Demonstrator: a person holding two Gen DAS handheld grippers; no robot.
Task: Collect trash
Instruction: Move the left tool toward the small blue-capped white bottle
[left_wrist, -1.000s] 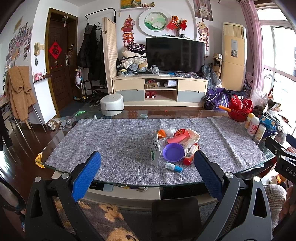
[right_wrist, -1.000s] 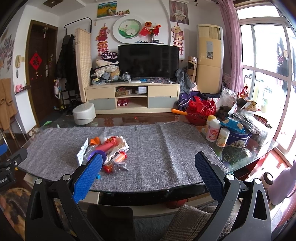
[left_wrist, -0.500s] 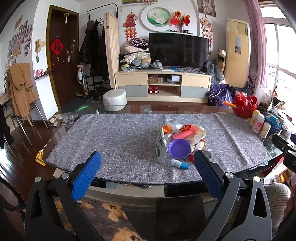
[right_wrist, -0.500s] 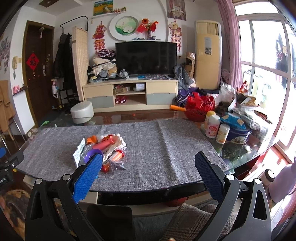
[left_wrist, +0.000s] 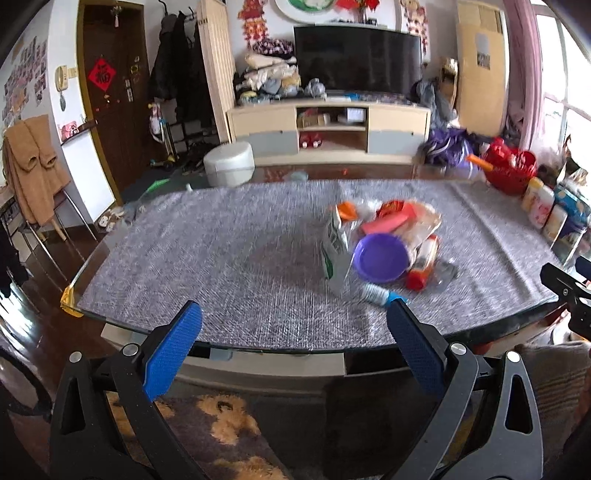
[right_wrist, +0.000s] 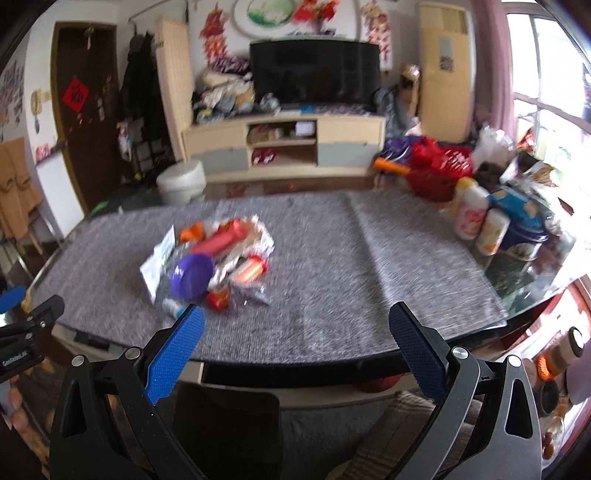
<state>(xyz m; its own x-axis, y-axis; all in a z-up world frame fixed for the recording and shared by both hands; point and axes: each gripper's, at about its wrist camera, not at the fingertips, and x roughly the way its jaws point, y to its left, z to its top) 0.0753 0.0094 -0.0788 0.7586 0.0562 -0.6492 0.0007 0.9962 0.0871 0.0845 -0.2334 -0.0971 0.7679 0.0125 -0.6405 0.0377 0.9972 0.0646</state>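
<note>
A heap of trash (left_wrist: 384, 247) lies on the grey cloth (left_wrist: 229, 258) of the glass table: a purple round lid (left_wrist: 380, 257), a white and green carton (left_wrist: 334, 254), a red-capped tube (left_wrist: 423, 264), a small blue-capped bottle (left_wrist: 378, 294) and clear wrappers. The heap also shows in the right wrist view (right_wrist: 214, 258). My left gripper (left_wrist: 293, 332) is open and empty, held at the table's near edge, short of the heap. My right gripper (right_wrist: 295, 332) is open and empty, near the front edge, to the right of the heap.
Bottles and tins (right_wrist: 487, 221) and a red basket (right_wrist: 439, 173) crowd the table's right end. A white stool (left_wrist: 229, 164) and a TV cabinet (left_wrist: 328, 129) stand beyond the table. A yellow guard (left_wrist: 70, 301) caps the near-left corner.
Both grippers have moved forward and tilted down toward the table; the trash heap looks larger and closer. Both stay open.
</note>
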